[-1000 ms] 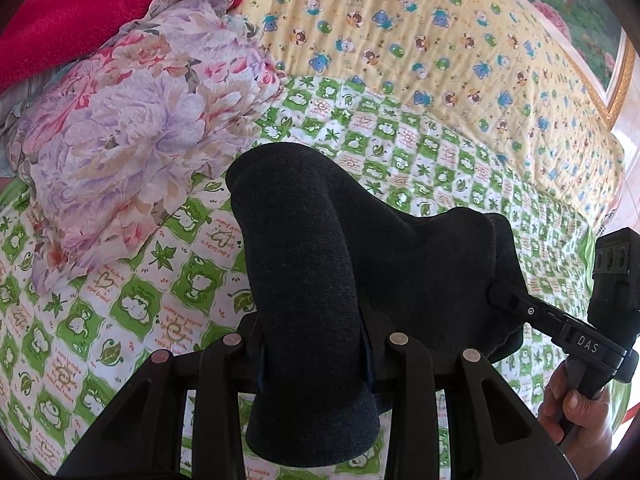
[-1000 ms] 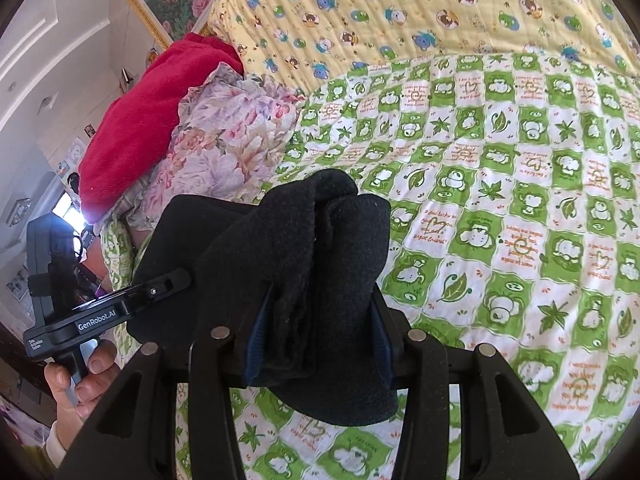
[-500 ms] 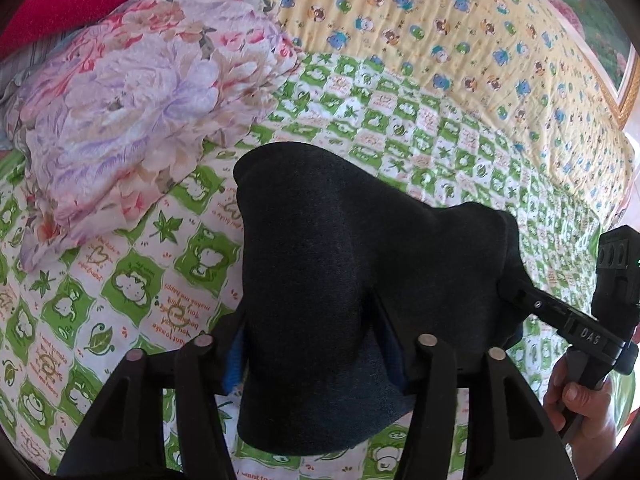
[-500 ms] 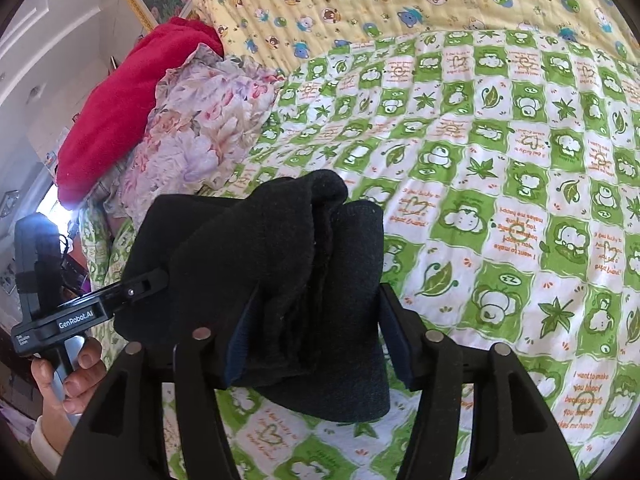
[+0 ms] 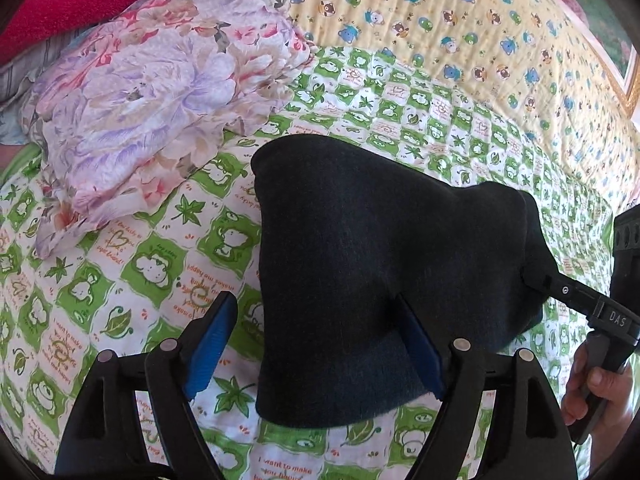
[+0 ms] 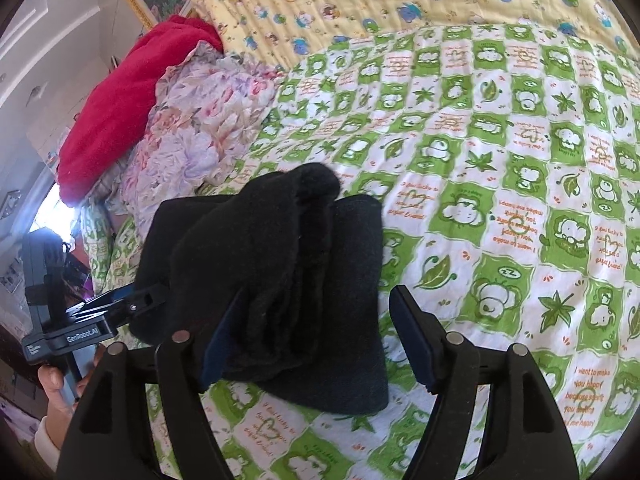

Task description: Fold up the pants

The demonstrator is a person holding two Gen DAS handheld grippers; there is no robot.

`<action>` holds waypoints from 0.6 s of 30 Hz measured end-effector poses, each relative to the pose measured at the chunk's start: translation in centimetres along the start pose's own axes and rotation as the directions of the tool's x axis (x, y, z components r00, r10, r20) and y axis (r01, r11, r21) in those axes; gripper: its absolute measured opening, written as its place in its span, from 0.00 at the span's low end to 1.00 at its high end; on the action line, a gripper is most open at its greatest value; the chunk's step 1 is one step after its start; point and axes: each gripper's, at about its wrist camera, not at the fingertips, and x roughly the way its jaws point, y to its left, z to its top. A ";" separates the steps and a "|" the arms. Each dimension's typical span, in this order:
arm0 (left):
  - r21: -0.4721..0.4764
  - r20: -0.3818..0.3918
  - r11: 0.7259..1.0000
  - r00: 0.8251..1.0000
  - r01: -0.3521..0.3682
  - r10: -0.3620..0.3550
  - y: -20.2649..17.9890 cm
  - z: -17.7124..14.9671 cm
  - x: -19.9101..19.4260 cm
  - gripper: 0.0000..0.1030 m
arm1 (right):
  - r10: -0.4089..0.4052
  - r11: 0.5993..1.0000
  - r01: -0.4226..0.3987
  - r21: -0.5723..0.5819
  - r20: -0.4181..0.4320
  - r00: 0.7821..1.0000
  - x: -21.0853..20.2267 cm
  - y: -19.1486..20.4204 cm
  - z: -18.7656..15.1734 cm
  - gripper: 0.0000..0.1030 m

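Note:
The dark folded pants (image 5: 360, 264) lie as a thick bundle on the green-and-white checked bedspread (image 5: 132, 280). My left gripper (image 5: 320, 336) is open, its blue-padded fingers apart on either side of the bundle's near end. In the right wrist view the pants (image 6: 288, 272) show as a layered fold. My right gripper (image 6: 316, 340) is open too, fingers spread around the other end. Each gripper shows in the other's view, the right one (image 5: 532, 284) and the left one (image 6: 152, 300), at the bundle's edge.
A floral quilt (image 5: 152, 92) and a red blanket (image 6: 120, 100) are piled at the bed's left. A yellow cartoon-print quilt (image 5: 460, 28) covers the far side. A framed picture (image 5: 600, 20) hangs behind. Hands (image 5: 596, 380) hold the grippers.
Both grippers have opened and let go of the pants. The bundle has dropped onto the bedspread and spread a little wider.

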 end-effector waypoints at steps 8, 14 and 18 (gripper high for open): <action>0.013 0.008 1.000 1.000 -0.014 0.014 0.2 -1.3 -1.1 0.79 | 0.008 1.000 -0.007 -0.027 0.016 1.000 -1.3 1.1 -0.7 0.78; 0.028 0.021 0.999 1.000 -0.022 0.021 0.2 -2.0 -1.8 0.80 | 0.023 0.999 -0.023 -0.027 0.019 1.000 -2.1 1.2 -1.4 0.79; 0.031 0.031 0.999 0.999 -0.032 0.031 0.3 -2.5 -2.4 0.80 | 0.024 0.997 -0.023 -0.071 0.016 1.000 -2.5 2.1 -2.1 0.79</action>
